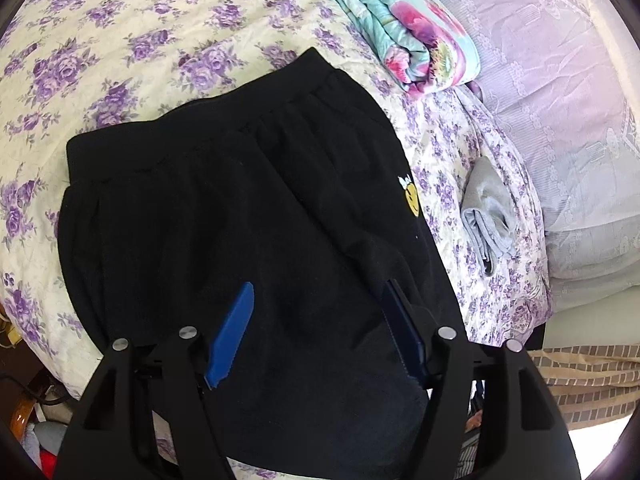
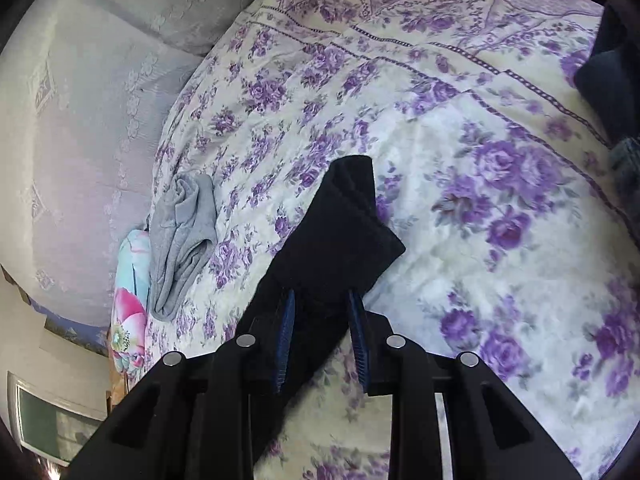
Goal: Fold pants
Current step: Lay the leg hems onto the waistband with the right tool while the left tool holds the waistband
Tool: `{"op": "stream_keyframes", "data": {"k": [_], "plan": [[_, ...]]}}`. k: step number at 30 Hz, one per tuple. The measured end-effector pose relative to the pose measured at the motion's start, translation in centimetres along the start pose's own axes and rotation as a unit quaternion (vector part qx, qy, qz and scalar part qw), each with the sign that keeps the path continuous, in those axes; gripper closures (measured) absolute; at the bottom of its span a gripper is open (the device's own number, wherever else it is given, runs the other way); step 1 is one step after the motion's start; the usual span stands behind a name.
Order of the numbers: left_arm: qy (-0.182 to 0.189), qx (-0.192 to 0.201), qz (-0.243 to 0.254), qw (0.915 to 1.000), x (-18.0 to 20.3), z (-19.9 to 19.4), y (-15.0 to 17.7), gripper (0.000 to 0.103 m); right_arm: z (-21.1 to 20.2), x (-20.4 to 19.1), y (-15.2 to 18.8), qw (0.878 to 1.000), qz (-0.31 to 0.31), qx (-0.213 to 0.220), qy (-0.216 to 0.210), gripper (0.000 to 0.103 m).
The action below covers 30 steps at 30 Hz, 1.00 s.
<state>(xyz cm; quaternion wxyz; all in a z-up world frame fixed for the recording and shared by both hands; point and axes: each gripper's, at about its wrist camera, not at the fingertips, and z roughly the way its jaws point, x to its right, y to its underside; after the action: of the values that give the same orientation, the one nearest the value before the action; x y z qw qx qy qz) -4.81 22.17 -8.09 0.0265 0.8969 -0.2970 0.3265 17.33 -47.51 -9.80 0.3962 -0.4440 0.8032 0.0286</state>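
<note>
In the left wrist view, 1 pair of black pants (image 1: 240,208) lies spread on the bed (image 1: 120,40), which has a cover with purple flowers; the waistband is at the far side and 1 small yellow patch (image 1: 412,202) shows at the right edge of the cloth. The left tongs (image 1: 320,308) hang above the lower part of the pants with the 2 blue fingers (image 1: 234,336) wide apart and nothing between them. To the right of the pants, 1 folded floral blanket (image 1: 400,36) in turquoise and pink lies at the far side, 1 small folded grey garment (image 1: 486,216) lies nearer, and 1 pale lilac pillow (image 1: 560,100) is at the far right. In the right wrist view, from the left, the same pillow (image 2: 80,140), blanket (image 2: 130,304) and grey garment (image 2: 184,240) appear, each 1 time. In the middle, the right tongs (image 2: 322,308) are clamped on 1 leg end of the pants (image 2: 340,236), and the black cloth stands out in front of the 2 fingers, lifted above the bed (image 2: 480,160). At the far right edge 1 dark cloth shape (image 2: 608,80) shows, but I cannot tell what it is.
</note>
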Motion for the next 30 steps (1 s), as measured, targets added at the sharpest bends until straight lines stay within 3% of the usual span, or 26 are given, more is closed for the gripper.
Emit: {"op": "stream_keyframes", "data": {"k": [4, 9, 13, 17, 23, 24, 27, 30], "plan": [[-0.005, 0.0, -0.003, 1.0, 0.0, -0.5, 0.3, 0.032, -0.2, -0.8, 0.2, 1.0, -0.002, 0.004, -0.014, 0.103], [-0.008, -0.003, -0.021, 0.9998, -1.1, -0.5, 0.3, 0.032, -0.6, -0.7, 0.4, 0.998, 0.016, -0.018, -0.051, 0.101], [-0.008, -0.006, -0.02, 0.9998, -1.0, -0.5, 0.5, 0.032, -0.9, -0.9, 0.2, 0.999, 0.016, -0.007, -0.042, 0.099], [-0.009, -0.002, -0.021, 0.9997, -1.2, -0.9, 0.9, 0.032, -1.3, 0.5, 0.1, 0.998, 0.054, 0.008, -0.04, 0.099], [-0.022, -0.004, -0.047, 0.9987, -2.5, -1.1, 1.3, 0.032, 0.0, 2.8, -0.5, 0.991, 0.113, 0.024, -0.072, 0.098], [-0.024, -0.006, -0.048, 0.9986, -2.5, -1.0, 1.4, 0.032, 0.3, 2.8, -0.5, 0.99, 0.117, 0.024, -0.078, 0.094], [-0.028, -0.009, -0.044, 0.9986, -2.3, -1.0, 1.6, 0.032, 0.6, 2.8, -0.4, 0.987, 0.13, 0.032, -0.093, 0.053], [-0.028, -0.009, -0.041, 0.9987, -2.0, -1.0, 1.6, 0.032, 0.2, 2.5, -0.4, 0.987, 0.13, 0.042, -0.09, 0.055]]}}
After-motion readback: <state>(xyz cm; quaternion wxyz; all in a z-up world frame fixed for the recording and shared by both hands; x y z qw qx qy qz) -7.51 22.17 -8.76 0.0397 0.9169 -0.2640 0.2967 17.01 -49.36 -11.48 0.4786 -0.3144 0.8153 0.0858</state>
